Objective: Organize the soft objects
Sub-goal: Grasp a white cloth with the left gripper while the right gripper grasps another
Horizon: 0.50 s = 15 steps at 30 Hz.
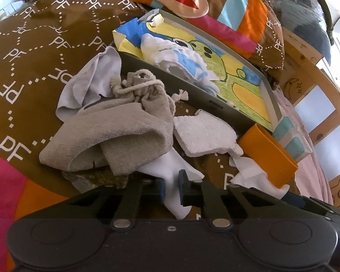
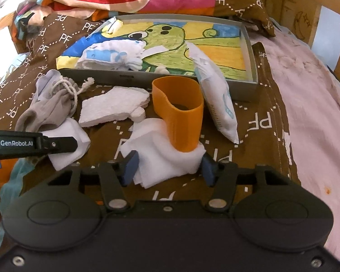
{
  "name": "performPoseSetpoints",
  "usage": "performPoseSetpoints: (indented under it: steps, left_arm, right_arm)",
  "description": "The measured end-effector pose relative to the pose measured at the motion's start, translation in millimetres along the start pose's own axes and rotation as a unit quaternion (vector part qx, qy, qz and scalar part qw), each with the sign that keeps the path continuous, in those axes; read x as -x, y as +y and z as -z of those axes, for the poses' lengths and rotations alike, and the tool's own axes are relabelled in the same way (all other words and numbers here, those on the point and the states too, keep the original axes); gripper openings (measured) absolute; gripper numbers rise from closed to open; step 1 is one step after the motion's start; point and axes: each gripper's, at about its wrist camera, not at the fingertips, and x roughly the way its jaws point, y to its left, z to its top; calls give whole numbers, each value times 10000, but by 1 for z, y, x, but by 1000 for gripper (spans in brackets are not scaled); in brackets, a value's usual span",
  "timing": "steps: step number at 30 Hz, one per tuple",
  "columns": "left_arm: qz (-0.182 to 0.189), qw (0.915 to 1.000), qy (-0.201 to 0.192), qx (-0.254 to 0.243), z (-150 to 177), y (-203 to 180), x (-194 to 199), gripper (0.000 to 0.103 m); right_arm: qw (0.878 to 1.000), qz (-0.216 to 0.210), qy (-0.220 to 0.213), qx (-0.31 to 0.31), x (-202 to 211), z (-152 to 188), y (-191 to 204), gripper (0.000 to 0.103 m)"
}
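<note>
Left wrist view: the left tool is pinched tight on a white cloth lying on the bed's brown cover, just below a grey drawstring pouch.

Right wrist view: the right tool straddles another folded white cloth, its blue pads against the cloth's sides, with an orange cup standing on the cloth, before a grey tray.
</note>
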Motion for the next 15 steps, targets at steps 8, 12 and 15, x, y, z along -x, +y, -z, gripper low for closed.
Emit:
performPoseSetpoints:
  steps: [8,12,15]
  left_arm:
    - [55,9998,10,-178,5,-3,3,4]
    - [89,9995,19,-295,8,-4,9,4]
    - [104,9987,38,-500,12,-8,13,4]
  right_arm:
    - [9998,-155,-9,102,4,4,6,19]
    - [9998,-161,49,54,8,3,5,13]
    - [9999,-142,89,33,13,4,6,10]
